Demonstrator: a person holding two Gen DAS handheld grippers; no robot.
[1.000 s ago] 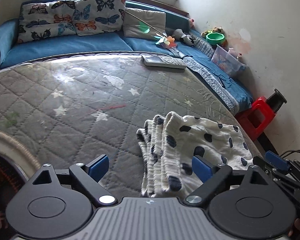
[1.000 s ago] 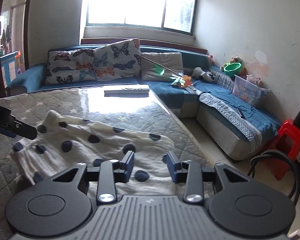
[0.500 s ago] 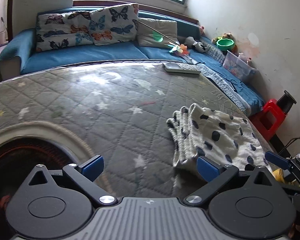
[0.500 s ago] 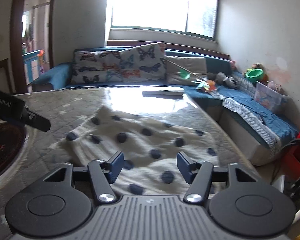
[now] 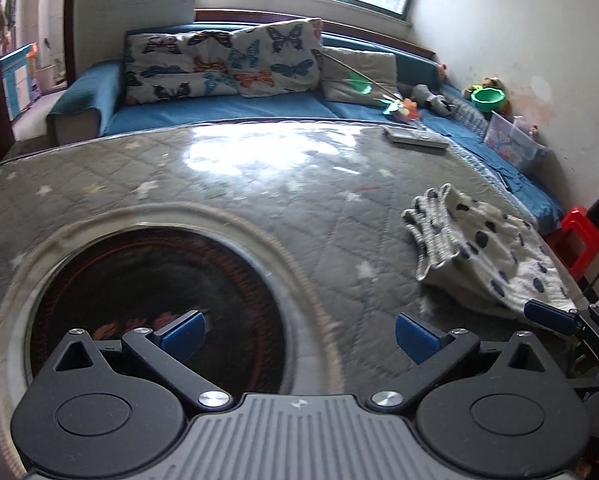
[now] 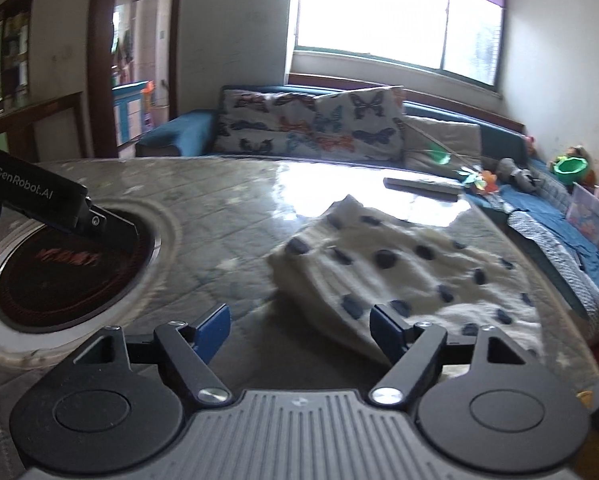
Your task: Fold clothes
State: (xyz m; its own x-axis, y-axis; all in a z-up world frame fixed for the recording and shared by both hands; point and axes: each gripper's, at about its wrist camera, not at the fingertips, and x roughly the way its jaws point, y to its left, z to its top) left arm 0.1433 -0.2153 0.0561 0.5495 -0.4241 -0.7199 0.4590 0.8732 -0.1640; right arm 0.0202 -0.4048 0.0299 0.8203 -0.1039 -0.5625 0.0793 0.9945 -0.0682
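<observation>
One white garment [image 6: 411,276] with dark blue dots lies folded on the quilted grey worktop [image 5: 259,200], ribbed edge bunched. Left gripper [image 5: 299,332] and right gripper [image 6: 299,330]: jaws spread wide, holding nothing.

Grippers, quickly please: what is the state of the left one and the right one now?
Left gripper: open, holding nothing.
Right gripper: open, holding nothing; the spotted garment lies just ahead.
</observation>
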